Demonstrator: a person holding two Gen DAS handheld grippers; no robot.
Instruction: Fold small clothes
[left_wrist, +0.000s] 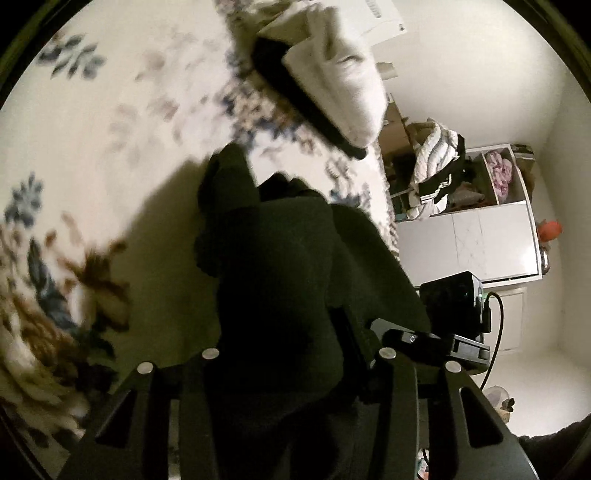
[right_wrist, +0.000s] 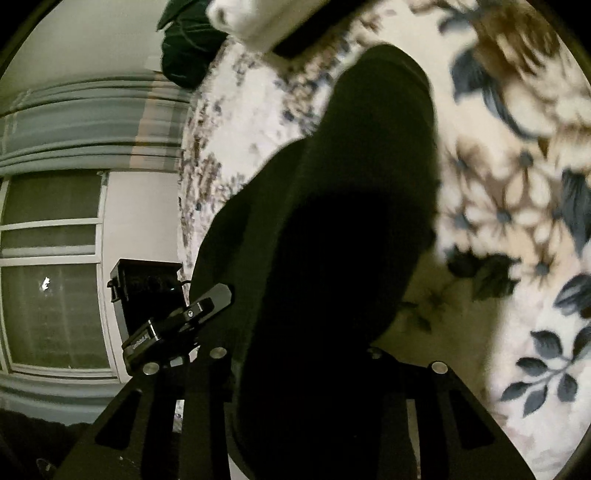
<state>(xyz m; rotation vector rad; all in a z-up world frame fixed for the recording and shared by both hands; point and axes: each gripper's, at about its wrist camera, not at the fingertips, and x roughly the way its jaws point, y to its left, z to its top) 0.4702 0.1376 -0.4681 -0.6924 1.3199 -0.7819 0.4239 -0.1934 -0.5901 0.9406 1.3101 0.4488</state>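
Observation:
A dark, almost black garment (left_wrist: 280, 251) hangs above the floral bedspread (left_wrist: 110, 129) and throws a shadow on it. My left gripper (left_wrist: 291, 302) is shut on its near edge, and the cloth drapes over the fingers and hides them. In the right wrist view the same garment (right_wrist: 351, 221) fills the middle, with my right gripper (right_wrist: 306, 325) shut on it and its fingertips covered too. Each view shows the other gripper's black housing (left_wrist: 454, 295) (right_wrist: 147, 295) close beside the cloth.
A white folded cloth on a black one (left_wrist: 332, 74) (right_wrist: 251, 22) lies at the far end of the bed. A dark green cloth (right_wrist: 188, 55) sits near it. Beyond the bed's edge stand a white shelf with clothes (left_wrist: 461, 177) and a window (right_wrist: 51, 295).

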